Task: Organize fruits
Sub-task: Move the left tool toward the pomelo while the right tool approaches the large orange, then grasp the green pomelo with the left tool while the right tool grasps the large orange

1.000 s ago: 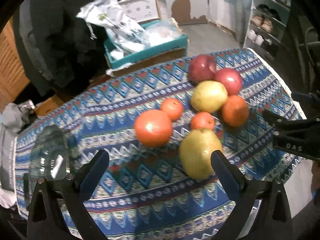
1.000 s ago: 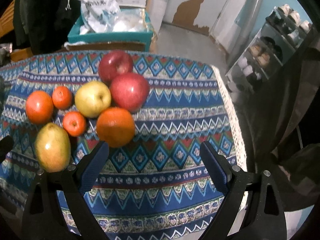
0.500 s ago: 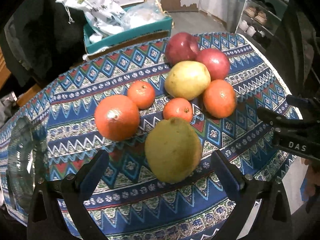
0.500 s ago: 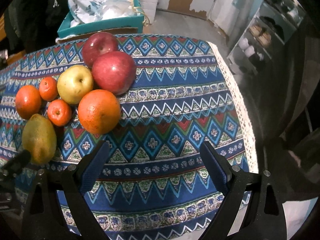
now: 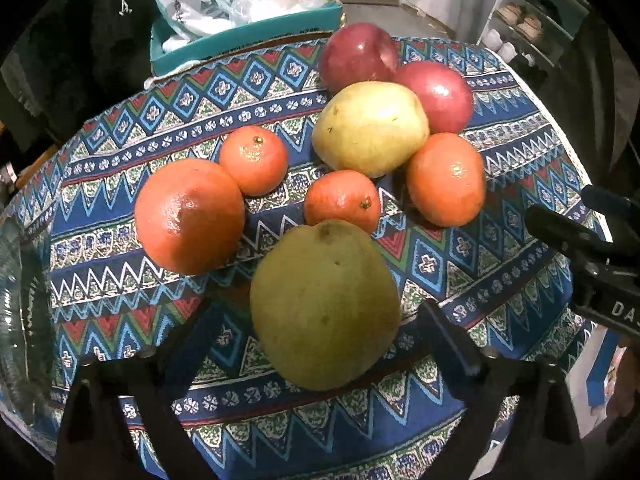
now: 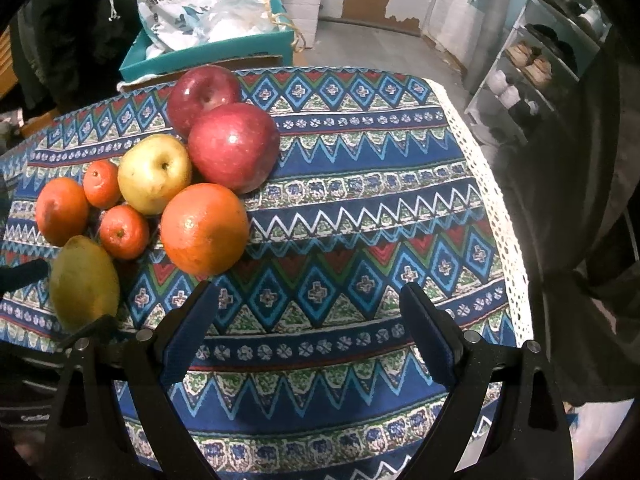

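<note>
Several fruits lie clustered on a patterned blue tablecloth [image 5: 500, 280]. A green-yellow pear [image 5: 324, 304] lies between the open fingers of my left gripper [image 5: 316, 336], apart from both. Behind it are a large orange [image 5: 188, 216], two tangerines [image 5: 254, 160] [image 5: 342, 202], a yellow apple [image 5: 370, 128], another orange [image 5: 446, 178] and two red apples [image 5: 358, 56] [image 5: 436, 94]. My right gripper [image 6: 308, 312] is open and empty over bare cloth, just right of the orange [image 6: 204, 228]; the pear also shows in the right wrist view [image 6: 84, 284].
A clear glass bowl [image 5: 20, 320] stands at the table's left edge. A teal box [image 5: 248, 36] with bags sits behind the table. The table's lace-trimmed right edge [image 6: 500, 216] drops to the floor; a shoe rack [image 6: 532, 64] stands beyond.
My left gripper has moved forward and lower, so the pear now lies between its fingers. My right gripper has shifted slightly forward and left toward the fruit cluster.
</note>
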The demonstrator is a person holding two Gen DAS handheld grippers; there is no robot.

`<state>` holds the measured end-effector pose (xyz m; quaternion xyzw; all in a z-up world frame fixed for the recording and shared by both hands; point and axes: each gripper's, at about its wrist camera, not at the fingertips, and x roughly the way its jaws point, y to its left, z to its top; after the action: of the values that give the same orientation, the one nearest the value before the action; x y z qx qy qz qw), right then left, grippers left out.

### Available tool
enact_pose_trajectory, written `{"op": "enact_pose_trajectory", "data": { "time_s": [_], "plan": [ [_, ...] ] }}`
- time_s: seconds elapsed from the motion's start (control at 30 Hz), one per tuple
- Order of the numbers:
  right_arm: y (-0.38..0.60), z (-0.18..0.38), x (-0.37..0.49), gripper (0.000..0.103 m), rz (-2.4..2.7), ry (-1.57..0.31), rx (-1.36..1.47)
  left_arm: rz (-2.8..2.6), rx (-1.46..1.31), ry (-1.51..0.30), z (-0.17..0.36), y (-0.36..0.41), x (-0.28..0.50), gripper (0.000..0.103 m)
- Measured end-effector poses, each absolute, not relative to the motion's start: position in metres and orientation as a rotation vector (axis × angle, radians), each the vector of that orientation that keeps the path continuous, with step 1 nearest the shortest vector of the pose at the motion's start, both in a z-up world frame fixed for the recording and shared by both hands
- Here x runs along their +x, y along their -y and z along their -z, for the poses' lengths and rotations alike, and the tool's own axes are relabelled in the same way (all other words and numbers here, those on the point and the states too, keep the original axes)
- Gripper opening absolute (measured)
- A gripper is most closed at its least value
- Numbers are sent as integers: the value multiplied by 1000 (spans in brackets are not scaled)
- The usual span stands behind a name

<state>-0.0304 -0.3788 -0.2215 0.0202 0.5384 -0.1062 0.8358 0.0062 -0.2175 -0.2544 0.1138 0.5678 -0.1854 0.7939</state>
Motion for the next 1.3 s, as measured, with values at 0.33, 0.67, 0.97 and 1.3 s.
{"op": "enact_pose_trajectory", "data": {
  "time_s": [0.33, 0.67, 0.97, 1.3],
  "plan": [
    [375, 229, -25, 90, 179, -1143, 56, 443, 153, -1295, 271, 214, 15, 74],
    [360, 239, -2, 90, 85, -1143, 48, 443, 156, -1288, 271, 216, 22, 76],
    [356, 243, 12, 90, 48, -1149, 87, 443, 193, -1275, 271, 209, 22, 75],
    [344, 262, 36, 90, 17, -1178, 87, 407, 203, -1225, 250, 179, 24, 75]
  ]
}}
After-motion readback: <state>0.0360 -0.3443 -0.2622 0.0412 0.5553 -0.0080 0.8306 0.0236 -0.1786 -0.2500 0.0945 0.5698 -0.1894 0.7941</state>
